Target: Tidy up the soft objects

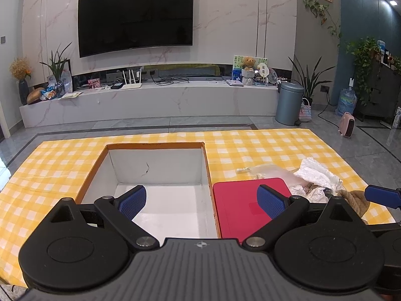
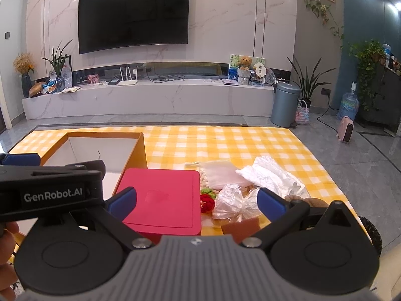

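I hold both claws released: my left gripper (image 1: 201, 202) above the empty box (image 1: 160, 161), my right gripper (image 2: 196, 200) near the red lid (image 2: 163, 200). Crumpled plastic bags (image 2: 270, 175) lie right.

My left gripper (image 1: 201, 200) hung open over the empty box (image 1: 155, 170); red lid (image 1: 250, 205) right of box, soft pile (image 1: 315, 178) beyond.

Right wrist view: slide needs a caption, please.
Open right gripper hovers over red box and soft clutter on checked cloth.

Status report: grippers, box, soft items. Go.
Left gripper open, right gripper open, both empty. Box empty. Soft items piled beside red lid.
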Action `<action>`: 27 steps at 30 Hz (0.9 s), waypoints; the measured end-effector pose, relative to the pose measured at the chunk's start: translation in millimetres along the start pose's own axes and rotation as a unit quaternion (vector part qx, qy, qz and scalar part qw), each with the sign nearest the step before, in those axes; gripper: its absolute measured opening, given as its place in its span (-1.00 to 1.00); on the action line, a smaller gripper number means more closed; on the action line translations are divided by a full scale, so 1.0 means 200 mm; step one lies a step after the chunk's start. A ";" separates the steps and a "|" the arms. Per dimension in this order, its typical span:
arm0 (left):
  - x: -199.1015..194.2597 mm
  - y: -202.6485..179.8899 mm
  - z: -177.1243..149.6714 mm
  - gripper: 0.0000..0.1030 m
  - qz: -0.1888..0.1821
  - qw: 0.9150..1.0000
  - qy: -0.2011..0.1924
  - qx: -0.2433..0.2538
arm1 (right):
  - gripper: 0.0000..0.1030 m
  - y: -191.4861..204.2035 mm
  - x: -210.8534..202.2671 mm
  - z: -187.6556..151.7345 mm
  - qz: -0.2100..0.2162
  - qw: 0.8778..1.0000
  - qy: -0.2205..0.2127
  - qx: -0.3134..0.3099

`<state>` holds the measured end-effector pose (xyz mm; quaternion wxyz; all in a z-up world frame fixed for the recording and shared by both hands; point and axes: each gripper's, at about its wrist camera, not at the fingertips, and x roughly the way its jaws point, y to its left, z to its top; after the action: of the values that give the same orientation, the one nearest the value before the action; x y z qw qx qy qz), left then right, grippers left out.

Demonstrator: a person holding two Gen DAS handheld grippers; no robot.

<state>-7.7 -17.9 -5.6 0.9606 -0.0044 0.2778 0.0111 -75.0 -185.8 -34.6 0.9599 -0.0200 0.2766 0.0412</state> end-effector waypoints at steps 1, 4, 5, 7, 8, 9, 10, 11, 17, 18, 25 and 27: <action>0.00 0.00 0.00 1.00 0.000 1.000 0.000 0.000 | 0.95 0.00 0.00 0.00 0.000 1.000 0.000 0.000; 0.00 -0.01 -0.01 1.00 0.003 1.000 -0.001 0.002 | 0.95 0.00 0.00 0.00 -0.002 1.000 0.001 -0.001; 0.00 -0.01 -0.01 1.00 0.003 1.000 -0.001 0.003 | 0.95 0.00 0.00 0.00 -0.002 1.000 0.002 -0.001; 0.00 -0.01 -0.01 1.00 0.004 1.000 -0.001 0.004 | 0.95 -0.01 0.00 0.00 -0.002 1.000 0.003 -0.001; 0.00 -0.01 -0.01 1.00 0.003 1.000 -0.001 0.004 | 0.95 0.00 -0.01 0.00 -0.002 1.000 0.003 -0.001; 0.00 -0.01 -0.01 1.00 0.002 1.000 0.000 0.003 | 0.95 0.00 -0.01 0.00 -0.002 1.000 0.003 -0.001; 0.00 -0.01 -0.01 1.00 0.001 1.000 0.002 0.003 | 0.95 0.00 0.00 0.00 -0.002 1.000 0.004 -0.001; 0.00 -0.01 -0.01 1.00 0.000 1.000 0.003 0.002 | 0.95 0.00 0.00 0.00 -0.003 1.000 0.005 -0.002; 0.01 -0.01 -0.02 1.00 0.003 1.000 0.002 0.004 | 0.95 0.00 0.00 0.00 -0.003 1.000 0.005 -0.003; 0.01 -0.02 -0.02 1.00 0.004 1.000 0.002 0.004 | 0.95 0.00 0.00 0.00 -0.003 1.000 0.006 -0.003; 0.01 -0.02 -0.02 1.00 0.002 1.000 0.005 0.007 | 0.95 -0.01 0.00 -0.01 -0.003 1.000 0.008 -0.002; 0.01 -0.02 -0.02 1.00 0.003 1.000 0.005 0.007 | 0.95 -0.01 0.00 -0.01 -0.002 1.000 0.008 -0.002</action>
<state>-7.9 -21.6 -9.9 0.9592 0.0030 0.2826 0.0118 -75.7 -187.6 -36.8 0.9576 -0.0227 0.2844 0.0392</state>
